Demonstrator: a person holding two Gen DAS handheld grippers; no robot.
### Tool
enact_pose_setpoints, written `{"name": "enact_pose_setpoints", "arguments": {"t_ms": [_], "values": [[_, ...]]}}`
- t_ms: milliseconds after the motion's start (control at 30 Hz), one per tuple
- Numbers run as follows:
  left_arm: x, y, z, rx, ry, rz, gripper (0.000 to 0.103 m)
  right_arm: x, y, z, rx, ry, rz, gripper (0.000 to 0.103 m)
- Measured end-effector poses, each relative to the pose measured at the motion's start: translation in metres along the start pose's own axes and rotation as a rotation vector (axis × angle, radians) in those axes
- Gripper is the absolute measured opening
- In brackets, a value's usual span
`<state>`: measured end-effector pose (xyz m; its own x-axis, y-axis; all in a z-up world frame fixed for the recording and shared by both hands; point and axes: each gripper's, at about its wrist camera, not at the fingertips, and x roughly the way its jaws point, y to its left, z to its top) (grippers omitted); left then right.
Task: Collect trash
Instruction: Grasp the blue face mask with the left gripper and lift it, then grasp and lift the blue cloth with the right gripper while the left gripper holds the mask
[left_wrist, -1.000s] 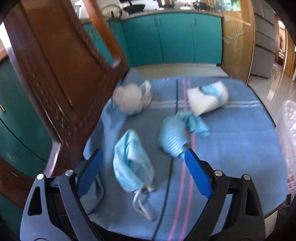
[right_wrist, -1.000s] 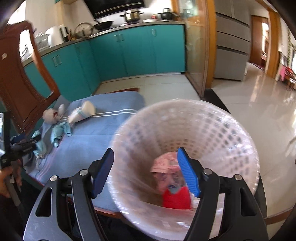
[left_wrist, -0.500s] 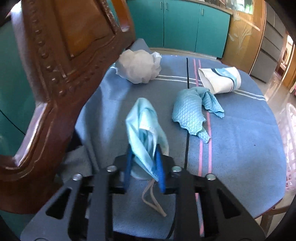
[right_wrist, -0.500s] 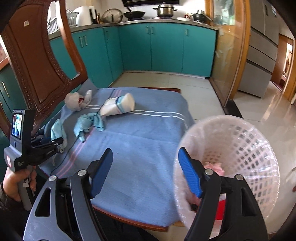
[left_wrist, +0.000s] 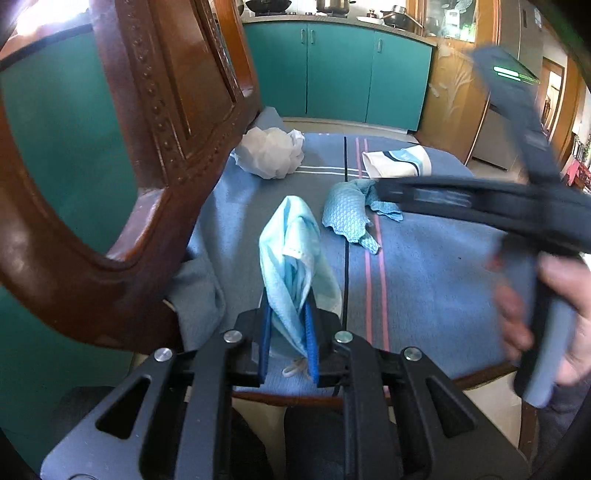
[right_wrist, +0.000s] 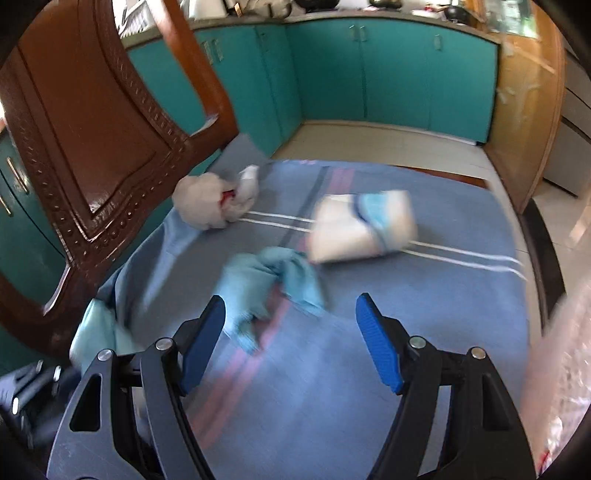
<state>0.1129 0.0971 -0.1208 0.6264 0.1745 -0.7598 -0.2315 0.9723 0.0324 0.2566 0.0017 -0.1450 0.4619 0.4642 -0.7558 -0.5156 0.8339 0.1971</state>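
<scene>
My left gripper (left_wrist: 288, 325) is shut on a light blue face mask (left_wrist: 291, 251), which stands up between the blue pads above the striped blue cloth (left_wrist: 424, 277). Beyond it lie a crumpled teal wipe (left_wrist: 345, 214), a white paper wad (left_wrist: 271, 155) and a flattened white-and-blue paper cup (left_wrist: 397, 162). My right gripper (right_wrist: 291, 306) hangs open just in front of the teal wipe (right_wrist: 266, 284), with nothing between its fingers. The cup (right_wrist: 364, 229) and the wad (right_wrist: 212, 203) lie farther back. The mask (right_wrist: 96, 332) shows at the lower left of the right wrist view.
A carved wooden chair back (left_wrist: 129, 147) rises close on the left. A white mesh basket (right_wrist: 565, 350) stands off the cloth's right edge. Teal cabinets (right_wrist: 388, 74) line the far wall. A hand (left_wrist: 561, 314) holding the other tool crosses the right of the left wrist view.
My left gripper closed on the mask and drew it back off the cloth. My right gripper swung left from over the basket to the cloth, near the teal wipe.
</scene>
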Motion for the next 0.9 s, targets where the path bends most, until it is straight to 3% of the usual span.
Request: {"name": "enact_pose_setpoints", "arguments": {"t_ms": [300, 433, 500, 567, 667, 900], "values": [[0.004, 0.012, -0.001, -0.02, 0.004, 0.004, 0.017, 0.062, 0.039, 0.009, -0.066, 0.128, -0.103, 0.072], [0.004, 0.014, 0.0, -0.026, 0.003, 0.001, 0.017, 0.065, 0.045, 0.003, -0.112, 0.121, -0.146, 0.072], [0.004, 0.013, -0.001, -0.026, 0.003, -0.001, 0.017, 0.062, 0.045, -0.001, -0.119, 0.11, -0.14, 0.063], [0.005, 0.013, 0.0, -0.028, 0.005, -0.004, 0.017, 0.058, 0.044, -0.002, -0.127, 0.107, -0.145, 0.041], [0.001, 0.013, -0.001, -0.028, 0.005, -0.006, 0.017, 0.052, 0.039, -0.005, -0.133, 0.111, -0.122, 0.029], [0.003, 0.011, -0.002, -0.026, 0.014, -0.02, 0.017, 0.028, 0.023, -0.019, -0.115, 0.102, -0.088, 0.024]]}}
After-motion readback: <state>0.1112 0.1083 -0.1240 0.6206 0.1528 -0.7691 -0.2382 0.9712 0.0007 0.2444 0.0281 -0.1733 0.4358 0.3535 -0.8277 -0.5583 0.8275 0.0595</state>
